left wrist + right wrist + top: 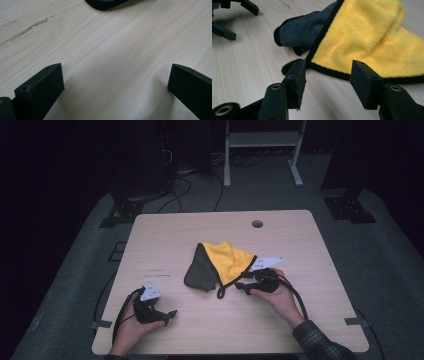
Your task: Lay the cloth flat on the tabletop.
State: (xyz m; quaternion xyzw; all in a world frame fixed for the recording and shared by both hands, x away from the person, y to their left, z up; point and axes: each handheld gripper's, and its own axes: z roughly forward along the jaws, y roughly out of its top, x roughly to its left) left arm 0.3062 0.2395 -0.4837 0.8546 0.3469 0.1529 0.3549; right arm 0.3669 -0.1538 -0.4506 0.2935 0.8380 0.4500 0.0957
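Note:
A cloth, yellow on one side and dark grey on the other with a black border [220, 262], lies crumpled in the middle of the light wooden table [300, 240]. My right gripper [241, 286] stands open just to the right of the cloth's near corner; in the right gripper view the yellow side [367, 42] and its black hem lie right ahead of the jaws, with nothing between them [328, 75]. My left gripper [170, 316] rests open at the near left, apart from the cloth, over bare wood [116, 77]. A dark edge of the cloth [105, 3] shows far ahead.
A round cable hole [257, 223] sits near the table's far edge. Black cables trail from both grippers off the near edge. Beyond the table stand a white frame [262, 150] and dark equipment on the floor.

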